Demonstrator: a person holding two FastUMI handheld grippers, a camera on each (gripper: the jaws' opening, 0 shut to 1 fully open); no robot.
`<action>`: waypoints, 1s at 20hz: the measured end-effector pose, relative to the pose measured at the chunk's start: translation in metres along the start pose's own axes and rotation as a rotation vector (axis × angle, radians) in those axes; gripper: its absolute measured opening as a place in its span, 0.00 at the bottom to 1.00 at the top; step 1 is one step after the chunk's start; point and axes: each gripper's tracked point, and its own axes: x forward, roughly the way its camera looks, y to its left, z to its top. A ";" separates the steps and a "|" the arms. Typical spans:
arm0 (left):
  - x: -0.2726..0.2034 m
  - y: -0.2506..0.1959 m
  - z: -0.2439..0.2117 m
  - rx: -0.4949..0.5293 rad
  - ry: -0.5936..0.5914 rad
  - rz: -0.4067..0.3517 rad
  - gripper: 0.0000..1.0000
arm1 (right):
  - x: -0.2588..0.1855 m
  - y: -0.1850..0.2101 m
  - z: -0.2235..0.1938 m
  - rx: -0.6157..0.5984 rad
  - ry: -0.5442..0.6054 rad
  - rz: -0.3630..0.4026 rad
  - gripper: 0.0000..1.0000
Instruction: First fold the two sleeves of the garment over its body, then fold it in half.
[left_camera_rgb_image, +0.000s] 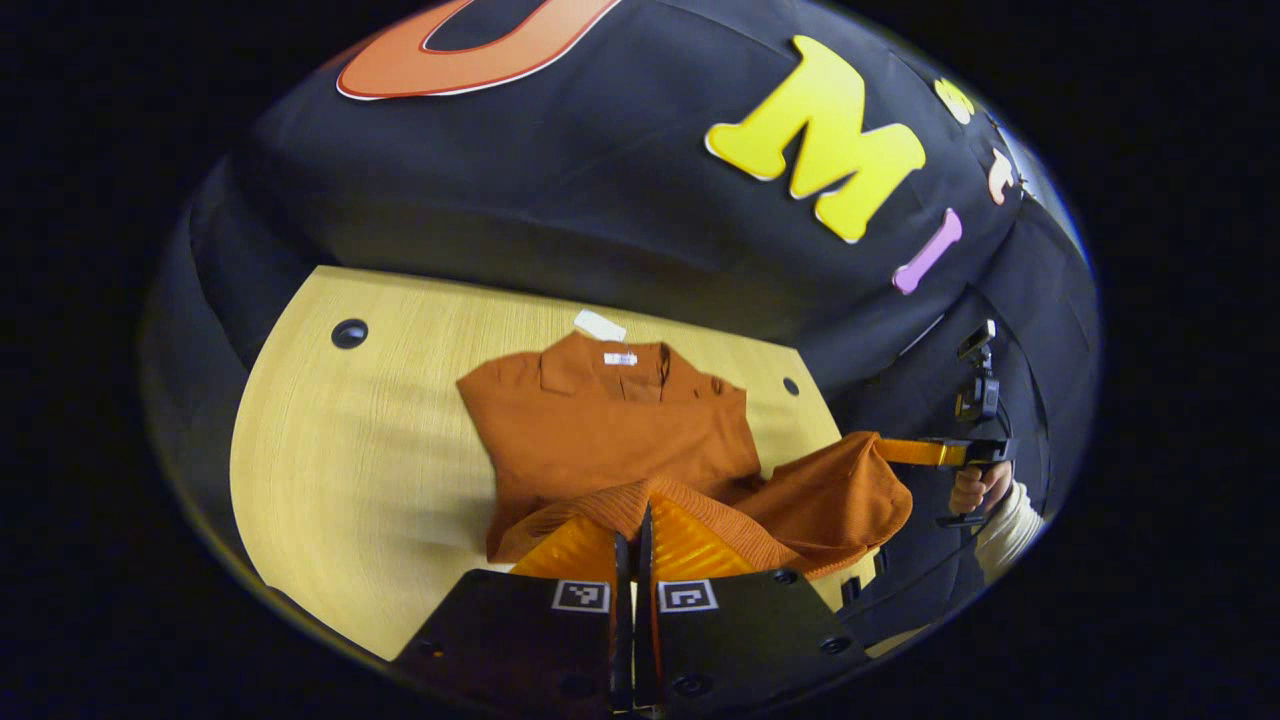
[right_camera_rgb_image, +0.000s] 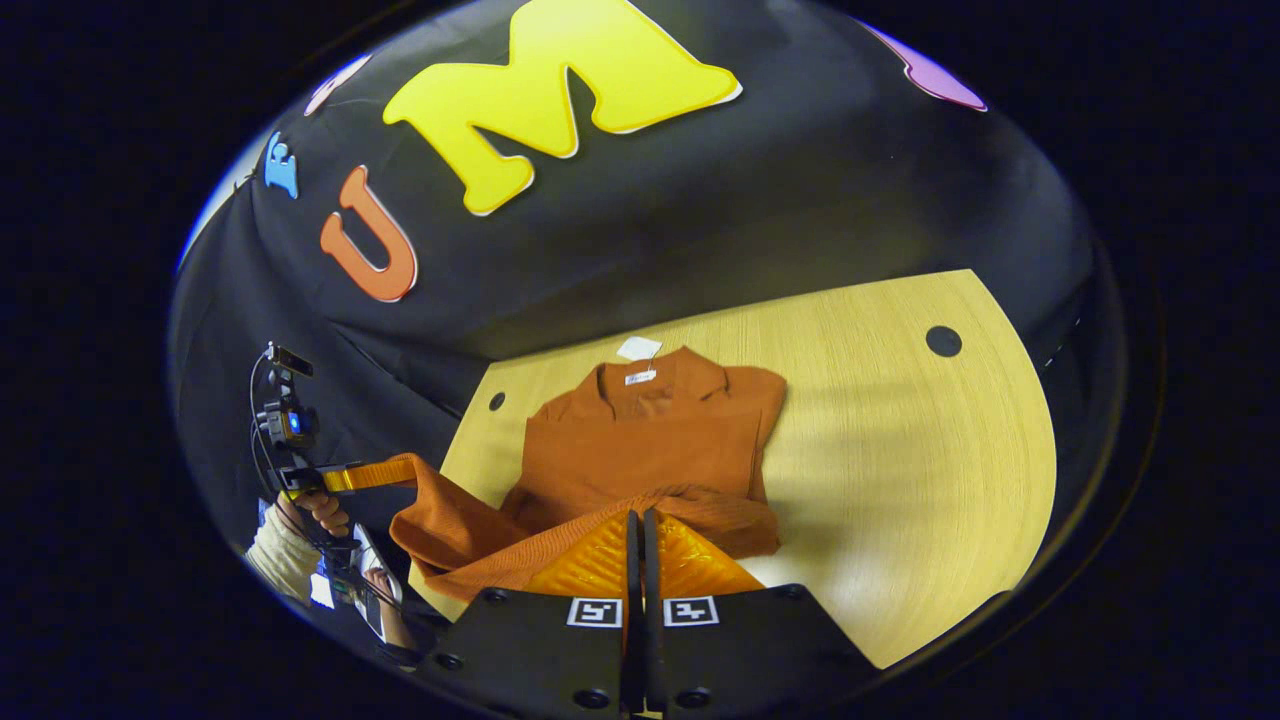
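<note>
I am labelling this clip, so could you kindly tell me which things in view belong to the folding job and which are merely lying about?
Part of the job:
- orange garment, sleeves already folded in, hem lifted off the table
- left gripper, fingers shut on the hem
- right gripper, fingers shut on the hem

Just there:
- wooden table
- white tag by the collar
</note>
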 end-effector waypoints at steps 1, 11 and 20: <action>0.012 0.005 0.013 -0.028 -0.026 -0.006 0.04 | 0.011 -0.002 0.013 0.005 -0.015 -0.005 0.00; 0.149 0.107 0.062 -0.420 -0.186 -0.033 0.04 | 0.150 -0.071 0.087 0.238 -0.091 -0.067 0.00; 0.190 0.155 0.053 -0.843 -0.305 -0.019 0.04 | 0.222 -0.137 0.067 0.710 -0.143 -0.101 0.01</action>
